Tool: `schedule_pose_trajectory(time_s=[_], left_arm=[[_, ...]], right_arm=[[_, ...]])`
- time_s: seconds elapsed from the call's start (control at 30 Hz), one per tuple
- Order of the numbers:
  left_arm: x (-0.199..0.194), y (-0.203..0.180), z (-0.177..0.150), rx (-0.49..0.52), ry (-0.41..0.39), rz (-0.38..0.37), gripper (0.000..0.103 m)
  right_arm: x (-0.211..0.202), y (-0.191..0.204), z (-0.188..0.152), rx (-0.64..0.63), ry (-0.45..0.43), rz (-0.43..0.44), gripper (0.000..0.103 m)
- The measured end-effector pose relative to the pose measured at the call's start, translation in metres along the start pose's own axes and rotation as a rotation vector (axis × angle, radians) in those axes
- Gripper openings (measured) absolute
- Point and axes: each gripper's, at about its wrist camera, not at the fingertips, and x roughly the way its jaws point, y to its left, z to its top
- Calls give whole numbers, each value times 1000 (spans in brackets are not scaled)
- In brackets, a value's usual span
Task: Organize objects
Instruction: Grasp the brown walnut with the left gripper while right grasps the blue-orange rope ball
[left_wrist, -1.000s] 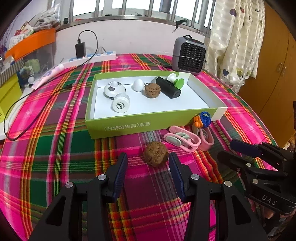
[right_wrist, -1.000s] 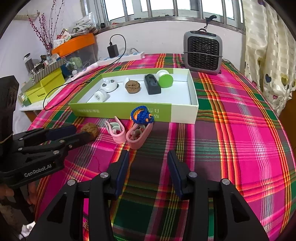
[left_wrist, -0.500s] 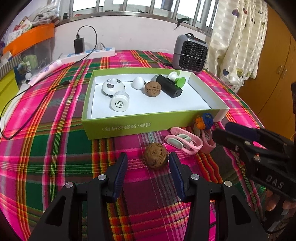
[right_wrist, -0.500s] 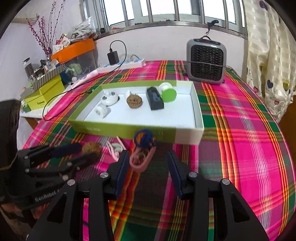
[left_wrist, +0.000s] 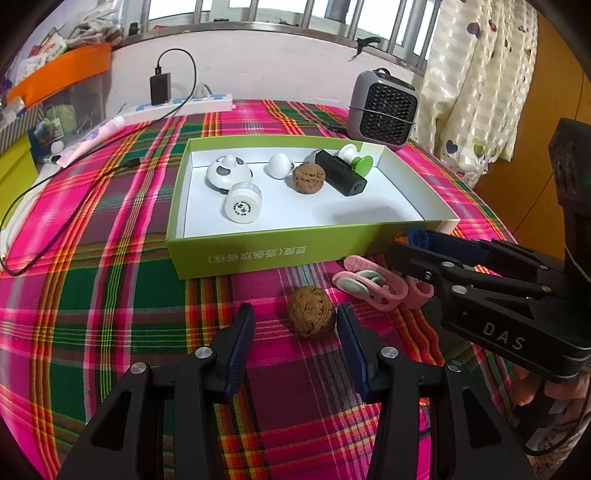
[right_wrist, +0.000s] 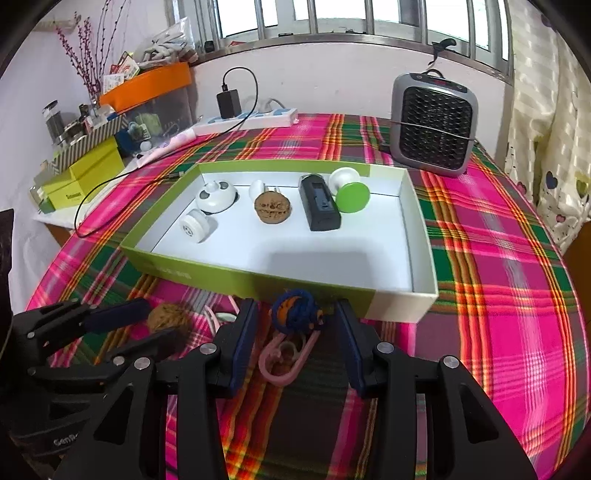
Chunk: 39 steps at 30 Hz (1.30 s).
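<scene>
left wrist view
left tool: fingers spread, a walnut between them on the tabletop; its right side sits just at the right finger, a clear gap on the left side, not pinched.
green box: open, just beyond the walnut; holds a spotted white piece, a white round cap, a small white knob, a second walnut, a black block and a green-headed piece.
pink clips: on the cloth right of the walnut, in front of the box wall.
right tool: comes in from the right, over the clips; a blue tuft shows at its tips.
heater: beyond the box, near the curtain.

right wrist view
right tool: fingers spread, around a blue and orange woven ball fixed to a pink clip; gaps on both sides, nothing gripped.
ball and clip: on the tabletop, just in front of the green box.
left tool: low left, its fingers either side of the walnut.
power strip: by the wall, a black charger plugged in.
</scene>
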Motion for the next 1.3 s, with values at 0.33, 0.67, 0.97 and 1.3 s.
schedule_pose_trajectory(time_s=[0.33, 0.67, 0.97, 1.3], left_arm=[[-1, 0, 0, -1, 0, -1, 45], [-2, 1, 0, -14, -5, 2, 34], [-2, 0, 0, -9, -9, 0, 24], [-3, 0, -1, -11, -14, 11, 24]], right_arm=[[0, 1, -1, -12, -8, -23, 42], [-1, 1, -3, -7, -15, -26, 31], [-2, 2, -4, -4, -20, -18, 30], [-5, 1, -4, 0, -23, -14, 30]])
